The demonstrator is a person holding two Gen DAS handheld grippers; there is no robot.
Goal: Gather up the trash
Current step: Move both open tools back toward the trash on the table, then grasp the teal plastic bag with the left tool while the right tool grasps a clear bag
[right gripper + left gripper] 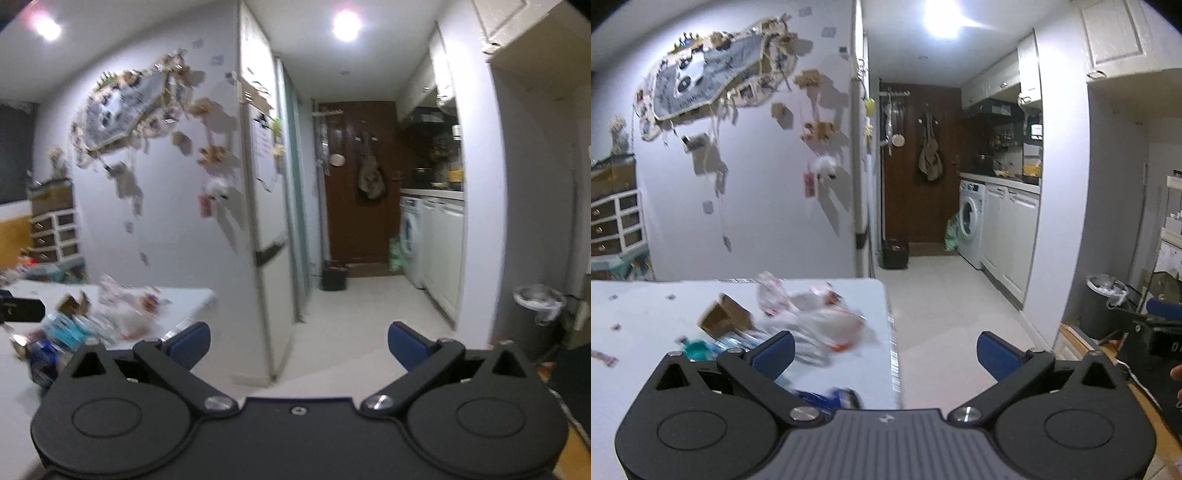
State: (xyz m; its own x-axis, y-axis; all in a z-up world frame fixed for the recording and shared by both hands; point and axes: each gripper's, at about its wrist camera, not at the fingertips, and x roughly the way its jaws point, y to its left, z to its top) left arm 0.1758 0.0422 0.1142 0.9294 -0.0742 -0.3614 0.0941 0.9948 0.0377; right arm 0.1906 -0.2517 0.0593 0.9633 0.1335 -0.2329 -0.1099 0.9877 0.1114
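A heap of trash lies on the white table [646,332]: a torn cardboard box [726,317], crumpled clear plastic wrappers [812,314], a teal-capped bottle [698,347] and a blue can [831,397]. My left gripper [886,354] is open above the table's right corner, with nothing between its blue pads. In the right wrist view the same trash pile [92,317] sits on the table [184,299] at the lower left. My right gripper [299,347] is open and empty, to the right of the table, over the floor.
A lined grey trash bin [1104,306] stands on the floor at the right; the right wrist view shows the trash bin [541,314] too. A wall corner [262,258] juts out beside the table. A hallway leads past a washing machine [971,221] to a brown door [919,162].
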